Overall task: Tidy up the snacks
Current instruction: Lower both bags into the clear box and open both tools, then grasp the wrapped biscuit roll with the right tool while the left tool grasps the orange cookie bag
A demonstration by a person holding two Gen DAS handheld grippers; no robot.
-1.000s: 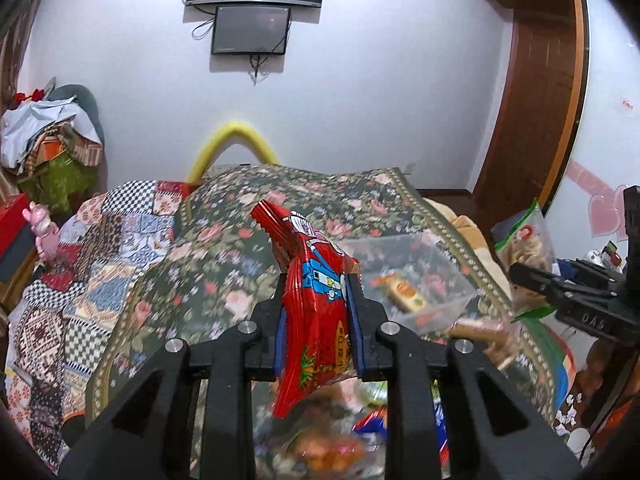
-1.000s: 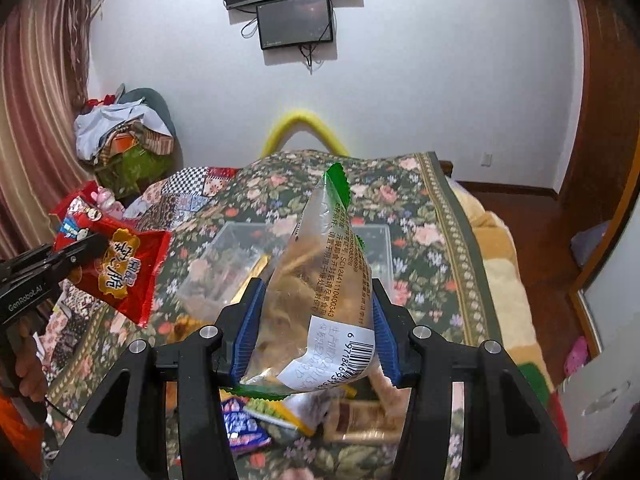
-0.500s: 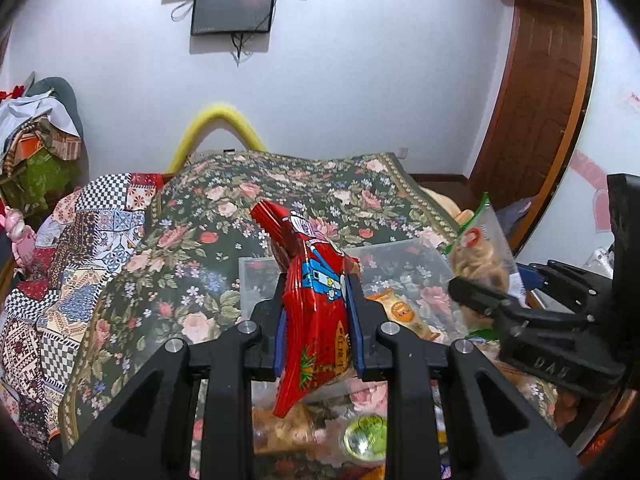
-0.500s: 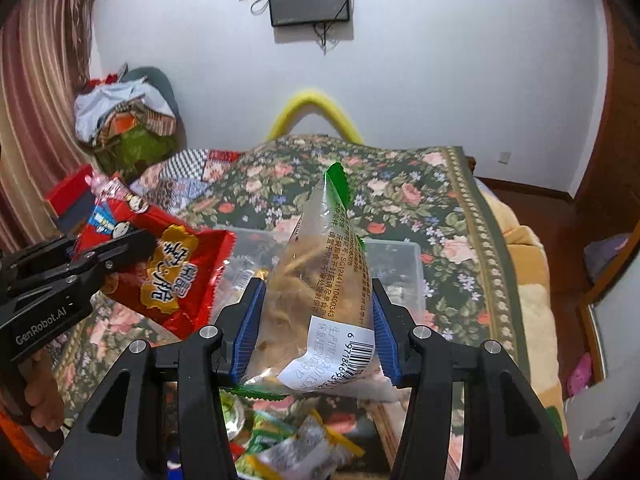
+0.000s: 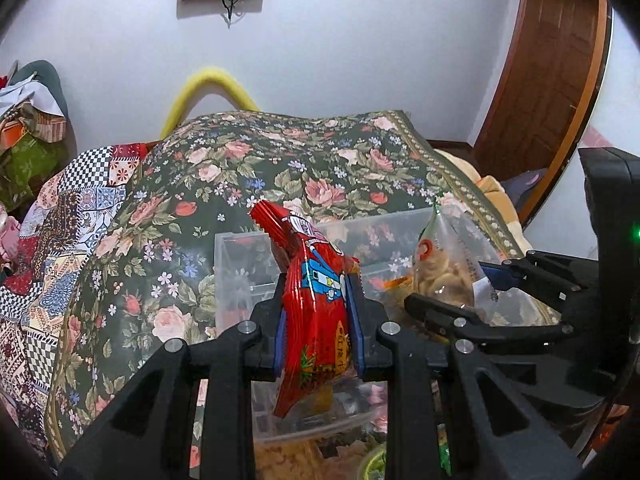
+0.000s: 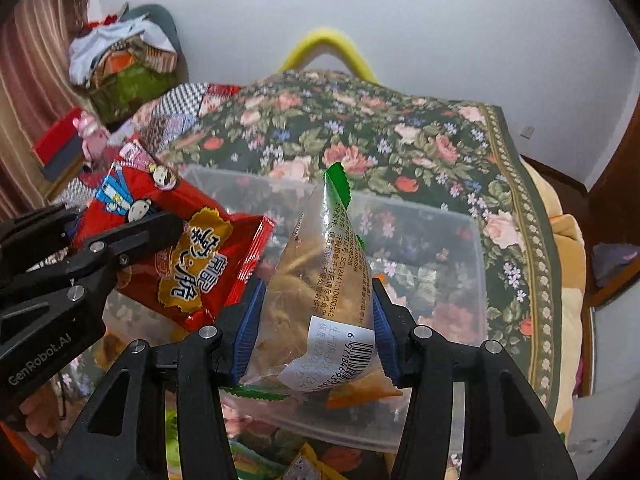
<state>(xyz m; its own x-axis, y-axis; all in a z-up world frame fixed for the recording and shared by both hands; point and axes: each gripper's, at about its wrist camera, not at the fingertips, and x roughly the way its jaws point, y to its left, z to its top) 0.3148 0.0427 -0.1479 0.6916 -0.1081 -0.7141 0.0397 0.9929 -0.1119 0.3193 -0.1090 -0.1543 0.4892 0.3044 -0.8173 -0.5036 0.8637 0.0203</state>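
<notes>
My left gripper (image 5: 318,320) is shut on a red snack packet (image 5: 316,300) and holds it upright over the clear plastic bin (image 5: 236,264) on the bed. The packet also shows in the right wrist view (image 6: 180,256), at left. My right gripper (image 6: 316,320) is shut on a clear packet with green edges (image 6: 324,292), also held over the bin (image 6: 476,280). In the left wrist view that packet (image 5: 444,260) and the right gripper (image 5: 456,304) are at right, close beside my left gripper. An orange packet lies in the bin.
The bin sits on a floral bedspread (image 5: 304,160). Several loose snack packets (image 6: 280,464) lie on the bed in front of the bin. A patchwork quilt (image 5: 48,220) is at left, a wooden door (image 5: 548,80) at right, a clothes pile (image 6: 120,56) at far left.
Both grippers have moved forward and down with their packets, from short of the bin to over it, and have come closer together.
</notes>
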